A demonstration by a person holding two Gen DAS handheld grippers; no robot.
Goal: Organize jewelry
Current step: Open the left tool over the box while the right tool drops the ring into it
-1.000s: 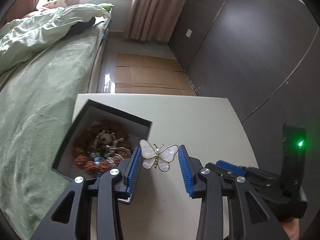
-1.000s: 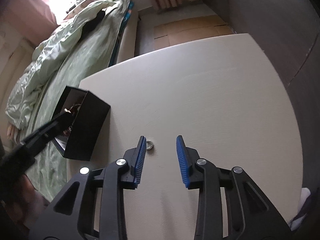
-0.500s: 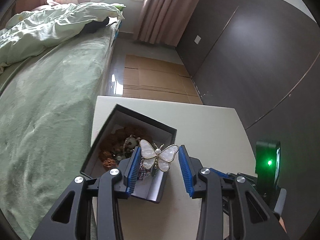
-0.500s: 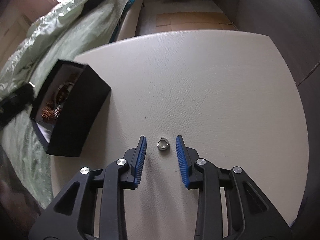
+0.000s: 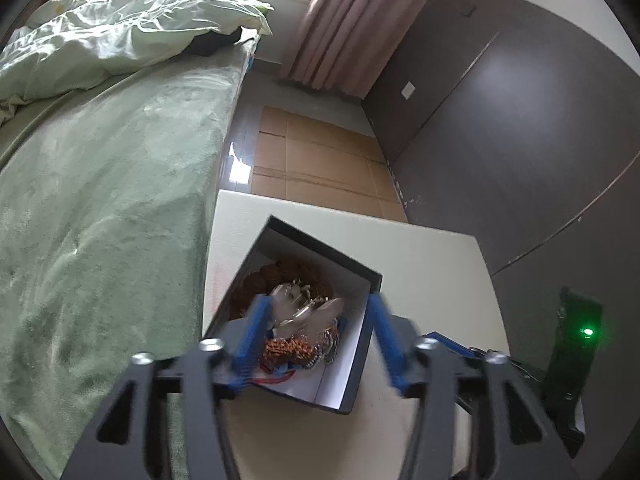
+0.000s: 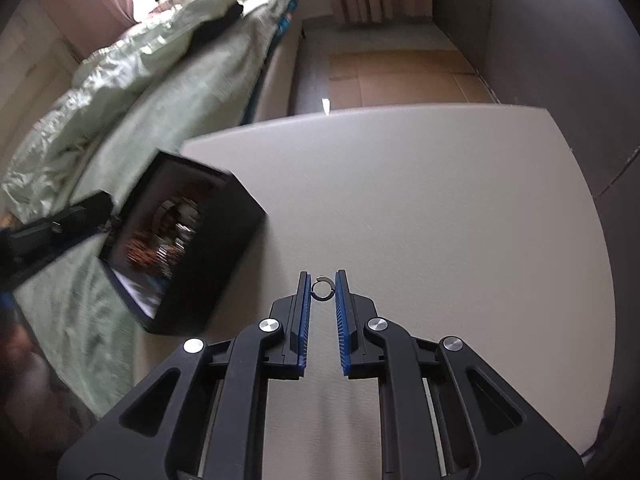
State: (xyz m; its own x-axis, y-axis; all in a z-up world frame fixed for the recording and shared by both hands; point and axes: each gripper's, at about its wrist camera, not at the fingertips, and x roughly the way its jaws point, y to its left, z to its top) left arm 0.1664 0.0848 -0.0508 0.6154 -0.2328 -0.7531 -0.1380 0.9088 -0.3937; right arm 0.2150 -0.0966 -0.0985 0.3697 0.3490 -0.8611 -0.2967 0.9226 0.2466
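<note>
A black jewelry box (image 5: 360, 364) with a white lining stands on the cream table and holds brown beads and other pieces. My left gripper (image 5: 316, 320) is open over the box. The pearly butterfly brooch (image 5: 312, 314) is blurred between its fingers, over the box's contents. In the right wrist view the box (image 6: 224, 256) is at the left. My right gripper (image 6: 322, 286) has closed to a narrow gap around a small silver ring (image 6: 322, 289) on the table; its pads stand at the ring's two sides.
A bed with a green cover (image 5: 100, 208) runs along the table's left edge. Dark wall panels (image 5: 520, 120) stand to the right. Cardboard sheets (image 5: 316, 160) lie on the floor beyond the table. The other hand's device with a green light (image 5: 576, 340) is at the right.
My left gripper moved over the box and opened wide, and the butterfly brooch left its grip. My right gripper moved onto the silver ring and narrowed around it.
</note>
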